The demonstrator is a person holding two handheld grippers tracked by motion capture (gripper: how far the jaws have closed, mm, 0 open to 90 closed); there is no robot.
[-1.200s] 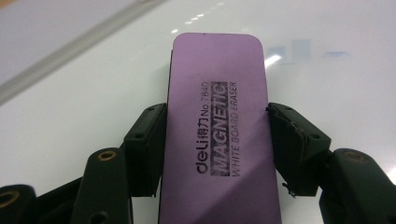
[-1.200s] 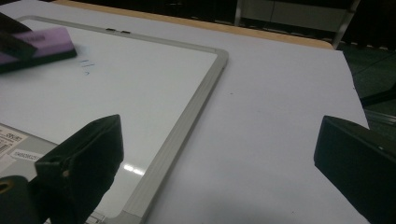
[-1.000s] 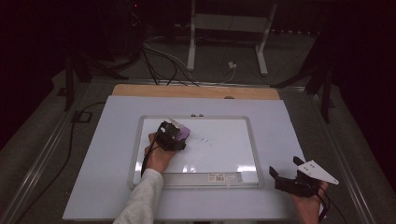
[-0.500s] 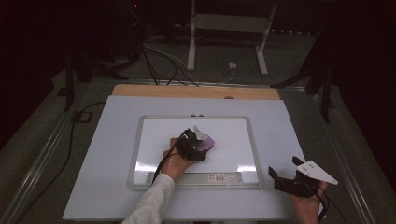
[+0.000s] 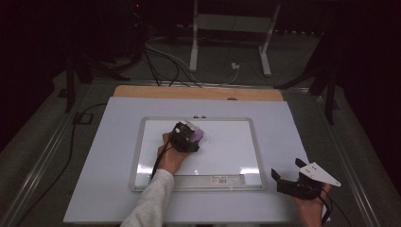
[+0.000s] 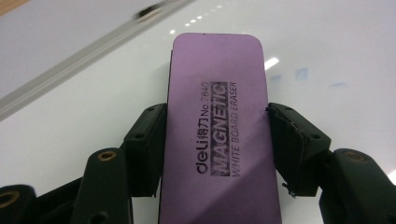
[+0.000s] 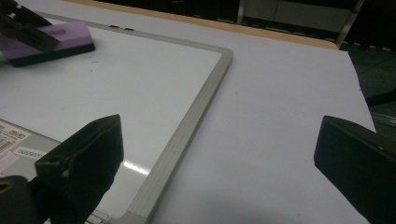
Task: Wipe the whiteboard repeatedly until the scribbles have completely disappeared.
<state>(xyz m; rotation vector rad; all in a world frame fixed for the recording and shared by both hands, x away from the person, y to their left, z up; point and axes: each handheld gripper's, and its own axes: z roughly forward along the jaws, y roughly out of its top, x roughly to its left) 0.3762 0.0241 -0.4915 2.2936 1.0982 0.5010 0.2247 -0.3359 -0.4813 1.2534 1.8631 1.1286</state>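
Observation:
A purple magnetic whiteboard eraser (image 6: 215, 116) lies flat on the whiteboard (image 5: 227, 151), and my left gripper (image 6: 217, 140) is shut on its long sides. In the high view that left gripper (image 5: 189, 136) and the eraser (image 5: 198, 135) sit on the board's upper left-middle area. My right gripper (image 5: 286, 168) rests near the table's front right corner, off the board, jaws wide apart with nothing between them. The right gripper view shows its open jaws (image 7: 219, 144), the board's corner frame (image 7: 205, 93) and the eraser (image 7: 51, 39) farther off, with a faint blue speck (image 7: 93, 59) beside it.
The board lies on a pale sheet (image 5: 293, 132) covering the table, with a wooden strip (image 5: 198, 92) along the far edge. A label sticker (image 5: 224, 180) sits on the board's near frame. Stand legs and cables (image 5: 198, 56) are on the floor beyond.
The left gripper slid the eraser right across the board, then back a little to the left and away from the person. The right gripper stayed put.

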